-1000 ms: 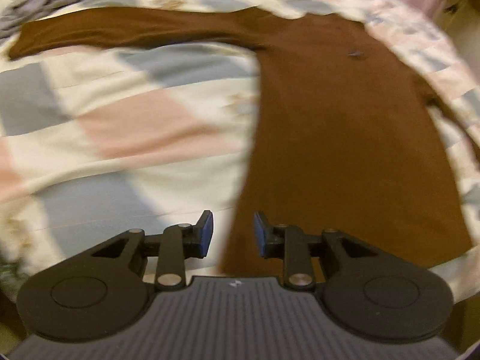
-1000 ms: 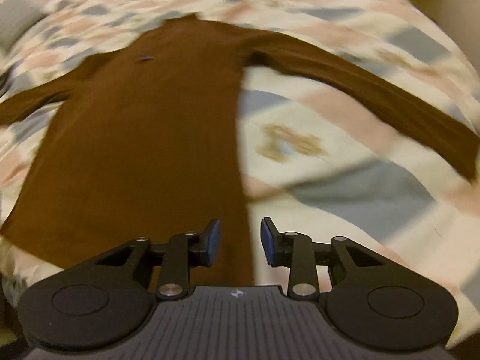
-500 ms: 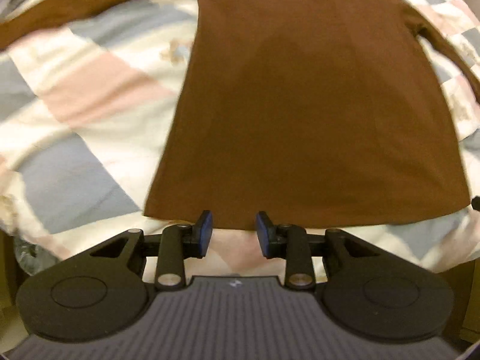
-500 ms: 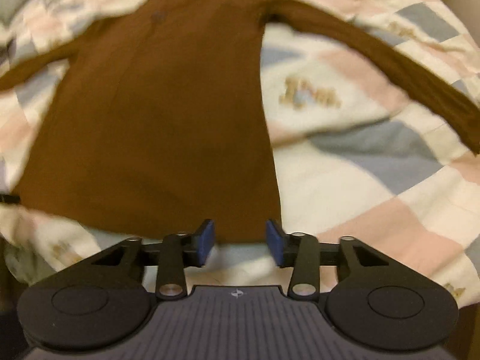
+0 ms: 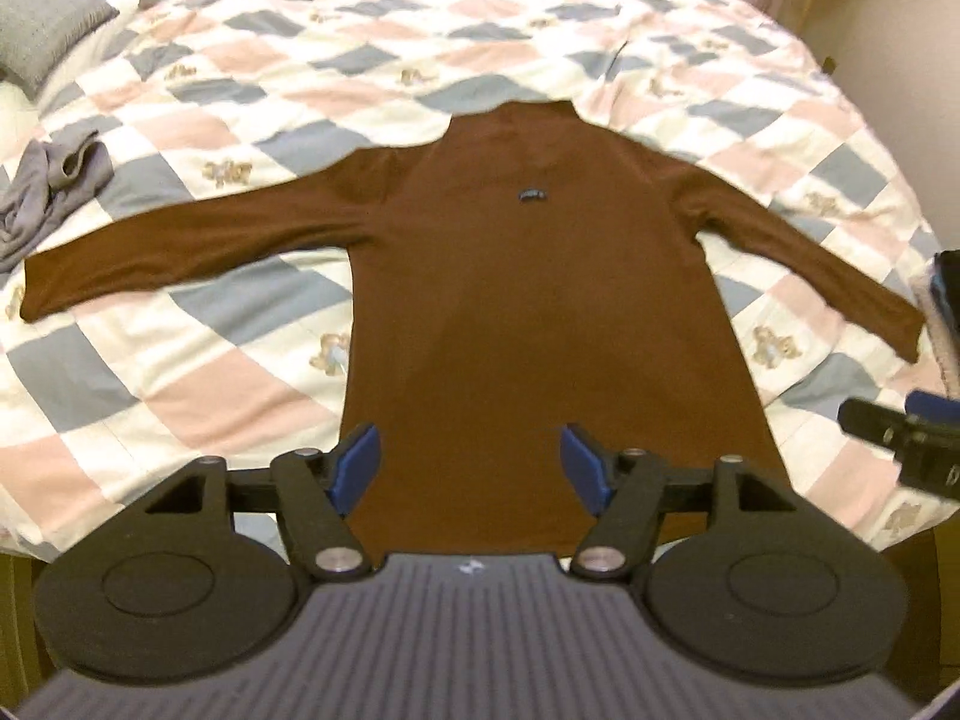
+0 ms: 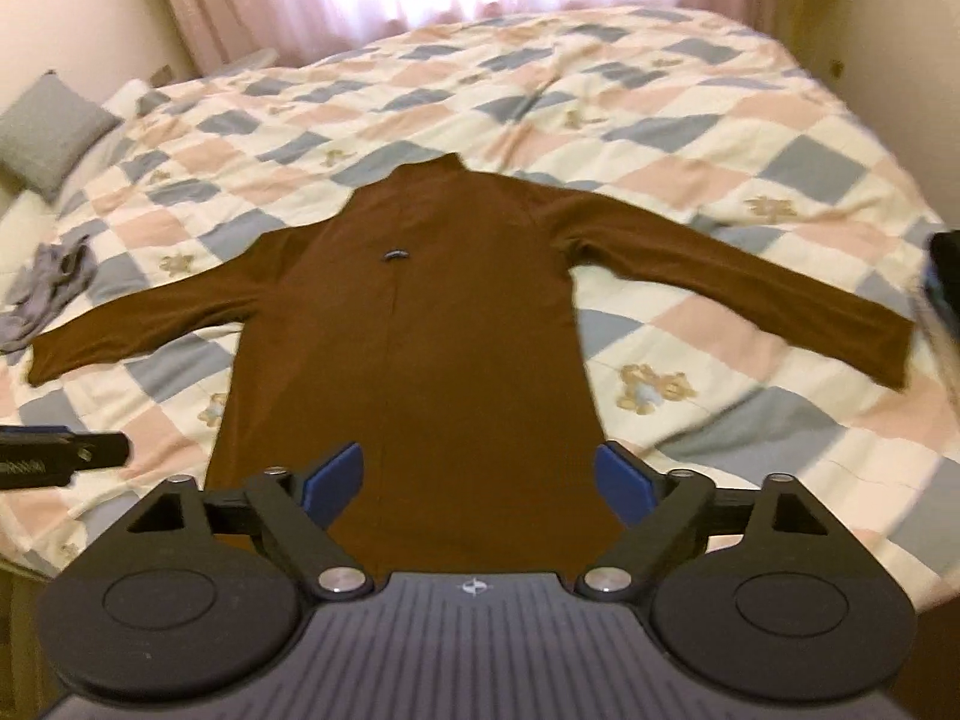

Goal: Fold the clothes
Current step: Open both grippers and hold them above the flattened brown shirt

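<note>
On the bed (image 5: 750,120), over a checked quilt in pink, blue and cream, a brown long-sleeved top (image 5: 540,312) lies flat, face up, small label at the chest. Collar toward 12 o'clock, hem toward 6 o'clock, nearest me. Long axis of the body runs 6 to 12, straight away from both cameras. Sleeves spread outward: one cuff (image 5: 36,294) out at 9 o'clock, the other cuff (image 5: 900,330) out at 3 o'clock, each angling slightly back toward me.

My left claw (image 5: 471,468): spread wide, blue pads (image 5: 357,468) apart, nothing between them. It hovers above the hem end, slightly left of the body's centreline. My right claw (image 6: 477,483): also spread wide, holding nothing, above the hem, with the right side seam just inside its right pad. Each claw's tip shows at the edge of the other's view, so the two sit side by side near 6 o'clock.

Judgement: no fold made yet; garment looks laid out and smoothed, ready for a first fold. Key relation for the next move: the sleeves lie crosswise to the body axis, well apart from both claws. Left cuff is nearer my left claw, right cuff nearer my right. Hem corners sit much closer than either cuff.

Off-task: a crumpled grey garment (image 5: 48,192) near the left cuff, around 10 o'clock; a grey pillow (image 5: 42,18) beyond it.
</note>
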